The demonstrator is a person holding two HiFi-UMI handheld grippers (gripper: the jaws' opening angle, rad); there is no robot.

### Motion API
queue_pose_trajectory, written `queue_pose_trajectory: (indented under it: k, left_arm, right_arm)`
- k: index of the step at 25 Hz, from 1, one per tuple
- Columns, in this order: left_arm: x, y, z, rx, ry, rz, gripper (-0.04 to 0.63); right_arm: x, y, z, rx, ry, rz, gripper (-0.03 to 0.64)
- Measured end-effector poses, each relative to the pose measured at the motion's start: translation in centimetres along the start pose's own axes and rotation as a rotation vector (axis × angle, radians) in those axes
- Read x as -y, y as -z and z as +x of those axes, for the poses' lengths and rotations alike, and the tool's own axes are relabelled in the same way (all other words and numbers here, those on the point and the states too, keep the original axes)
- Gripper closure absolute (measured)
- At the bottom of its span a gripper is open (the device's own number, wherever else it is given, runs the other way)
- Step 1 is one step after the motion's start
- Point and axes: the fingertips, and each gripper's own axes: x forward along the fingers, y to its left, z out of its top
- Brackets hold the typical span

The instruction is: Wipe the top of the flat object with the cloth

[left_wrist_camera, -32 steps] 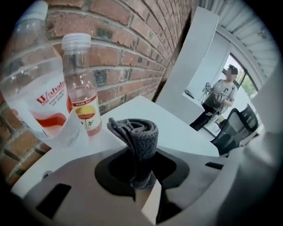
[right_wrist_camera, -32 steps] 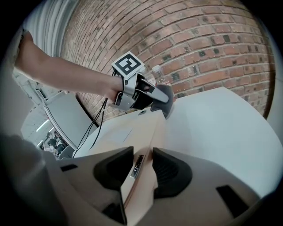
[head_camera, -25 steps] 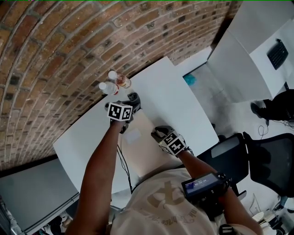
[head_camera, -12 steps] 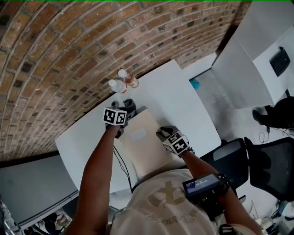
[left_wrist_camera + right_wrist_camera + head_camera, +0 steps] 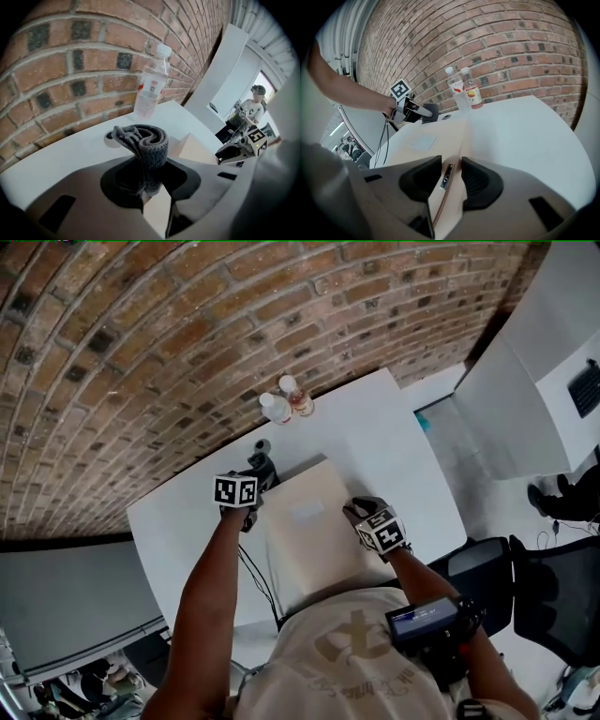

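A flat beige board (image 5: 314, 521) lies on the white table (image 5: 187, 531). My left gripper (image 5: 259, 468) is at the board's far left corner, shut on a rolled grey cloth (image 5: 143, 145) that sticks up out of the jaws. The board's corner (image 5: 194, 147) shows just beyond the cloth. My right gripper (image 5: 361, 512) is at the board's right edge. In the right gripper view its jaws (image 5: 447, 176) are clamped on that thin edge (image 5: 440, 187). The left gripper (image 5: 415, 110) with the cloth (image 5: 431, 112) shows at the board's far end.
Two plastic bottles (image 5: 277, 407) (image 5: 298, 397) stand at the table's far edge against the brick wall (image 5: 141, 352). A round cable hole (image 5: 261, 444) is near the cloth. A black cable (image 5: 253, 568) hangs over the near edge. An office chair (image 5: 525, 587) is at the right.
My left gripper, with the cloth in it, has moved away from the bottles toward the left, to the board's far left corner. The right gripper stayed clamped on the board's edge.
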Motion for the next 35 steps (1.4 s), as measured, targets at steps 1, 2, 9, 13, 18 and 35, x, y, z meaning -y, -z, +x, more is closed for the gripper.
queue_pose_trajectory:
  k: [1, 2, 9, 13, 18, 35]
  left_arm:
    - [-0.5, 0.5, -0.5, 0.016, -0.011, -0.021, 0.489]
    - [-1.0, 0.9, -1.1, 0.032, -0.024, -0.041, 0.489]
    - [-4.7, 3.6, -4.3, 0.092, -0.128, -0.109, 0.489]
    - [-6.0, 4.0, -6.0, 0.138, -0.203, -0.119, 0.491]
    - [-4.7, 2.2, -8.6, 0.231, -0.183, -0.153, 0.492]
    - [14.5, -5.6, 0.9, 0.186, 0.223, -0.143, 0.492]
  right_arm:
    - [0.0, 0.2, 0.0, -0.001, 0.006, 0.003, 0.471]
    - [0.1, 0.2, -0.1, -0.002, 0.011, 0.003, 0.471]
    - [0.0, 0.0, 0.1, -0.003, 0.034, -0.003, 0.472]
    - [0.0, 0.1, 0.1, -0.005, 0.044, 0.002, 0.472]
    - [-0.1, 0.2, 0.1, -0.003, 0.045, 0.010, 0.474]
    - [-0.1, -0.1, 0.2, 0.006, 0.014, 0.013, 0.474]
